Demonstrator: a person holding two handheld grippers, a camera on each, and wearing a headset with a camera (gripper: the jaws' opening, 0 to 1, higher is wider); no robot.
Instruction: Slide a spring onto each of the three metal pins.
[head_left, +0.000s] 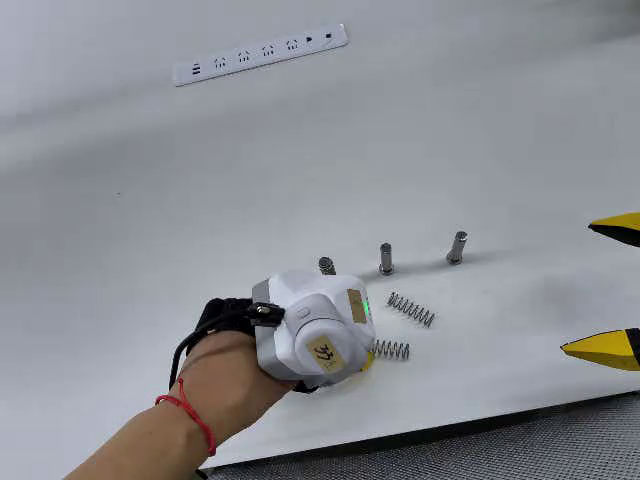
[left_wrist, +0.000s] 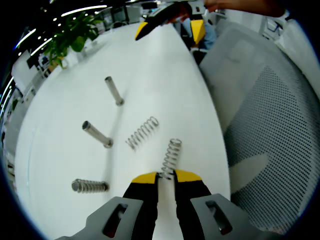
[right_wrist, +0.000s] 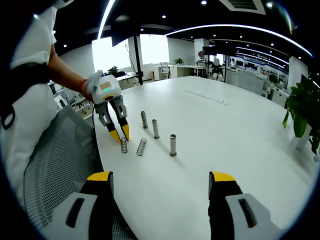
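The left gripper (left_wrist: 166, 176) is pinching the near end of a spring (left_wrist: 170, 152) lying on the table (left_wrist: 165, 75) by its edge, so it's wanting a light grip and a level lift toward the nearer bare pin (left_wrist: 97, 134), while the right gripper (right_wrist: 161, 175) is hanging wide open.

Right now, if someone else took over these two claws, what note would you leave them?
Left claw: shut on one end of the near spring, which lies on the table.
Right claw: open, empty, off to the side.
Done: one pin wears a spring.
To do: middle pin and far pin are bare; the second loose spring lies near them.
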